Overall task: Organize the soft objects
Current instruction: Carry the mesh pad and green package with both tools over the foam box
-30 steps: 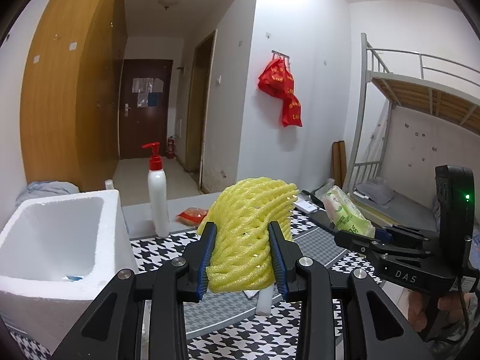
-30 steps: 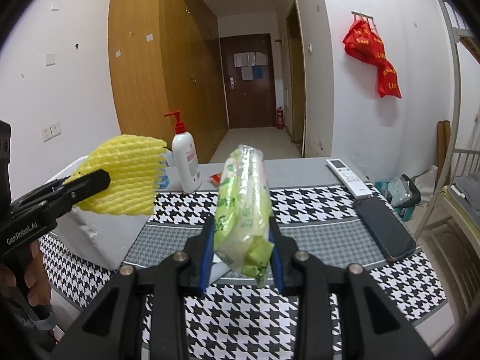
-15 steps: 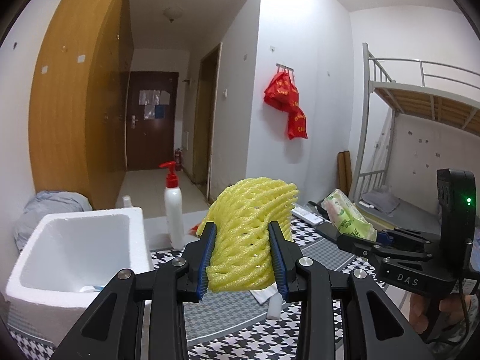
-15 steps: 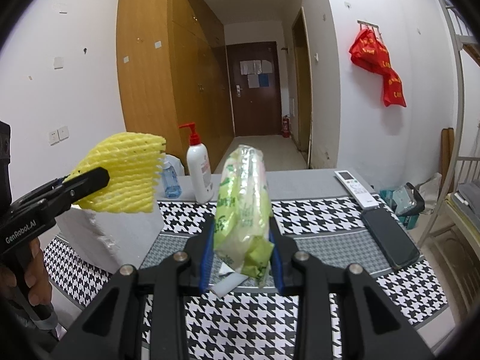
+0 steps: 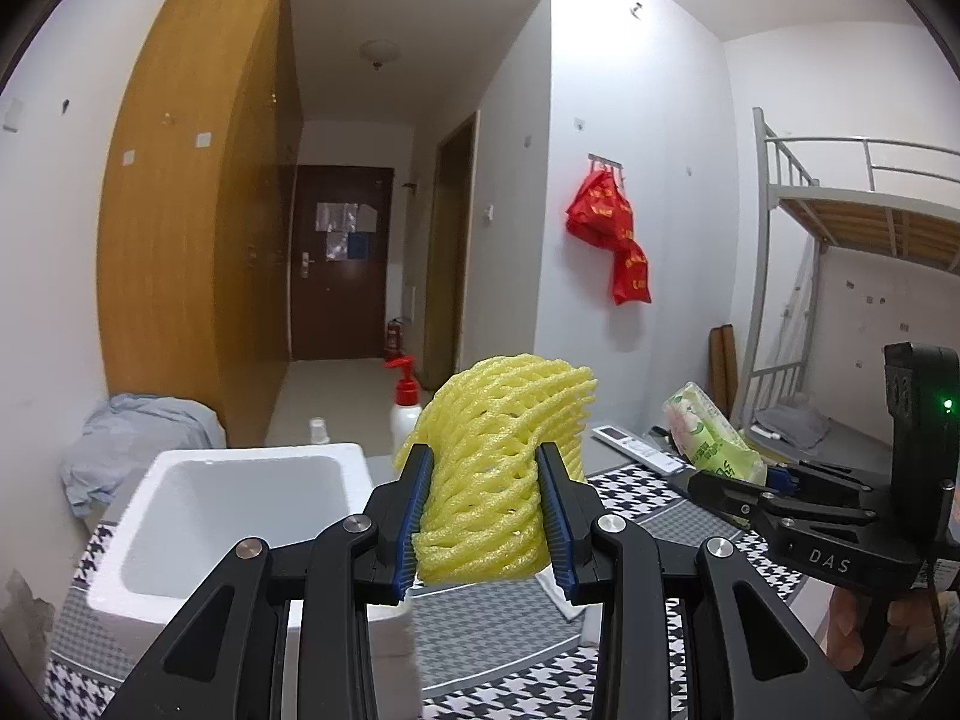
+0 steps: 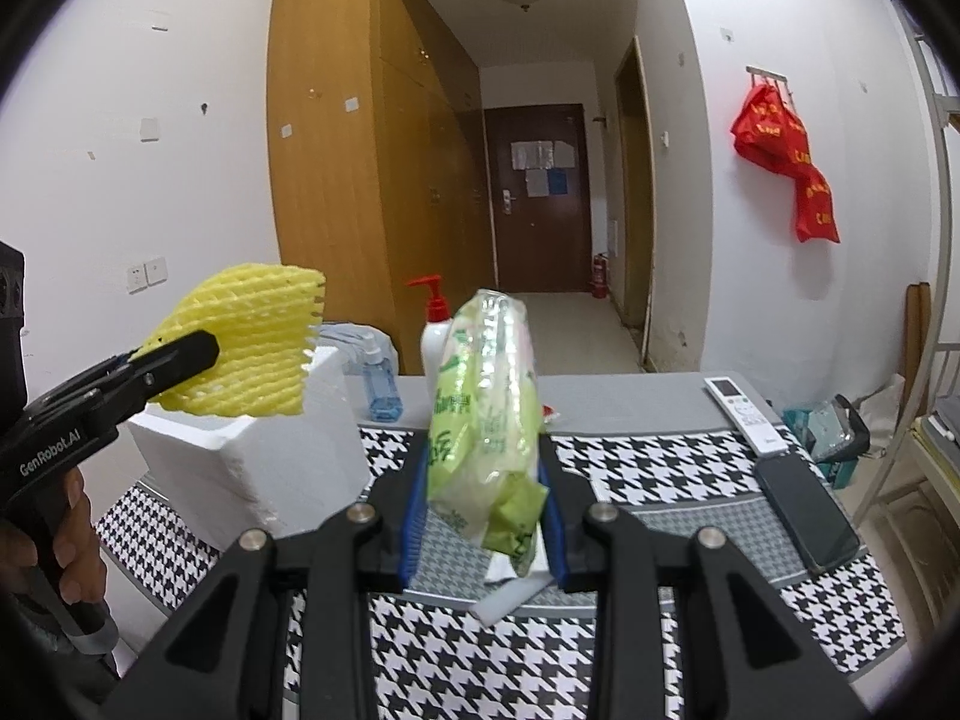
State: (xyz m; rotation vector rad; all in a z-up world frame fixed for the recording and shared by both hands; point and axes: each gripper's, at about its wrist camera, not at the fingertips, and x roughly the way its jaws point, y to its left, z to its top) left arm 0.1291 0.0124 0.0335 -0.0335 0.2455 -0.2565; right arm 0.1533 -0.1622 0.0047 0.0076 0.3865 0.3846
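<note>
My left gripper [image 5: 485,516] is shut on a yellow foam net [image 5: 501,468] and holds it in the air just right of a white foam box [image 5: 240,516]. The net also shows in the right wrist view [image 6: 246,348], above the box [image 6: 252,468]. My right gripper [image 6: 485,504] is shut on a green tissue pack [image 6: 486,414], held upright above the houndstooth table mat [image 6: 630,480]. The pack also shows in the left wrist view [image 5: 711,438], to the right of the net.
A red-pump lotion bottle [image 6: 433,336] and a small blue bottle [image 6: 378,384] stand behind the box. A remote [image 6: 744,414] and a phone [image 6: 804,510] lie at the table's right. A white scrap [image 6: 510,594] lies on the mat under my right gripper.
Both grippers have risen, each with its load still in it. The left gripper now stands higher and closer over the box's right side.
</note>
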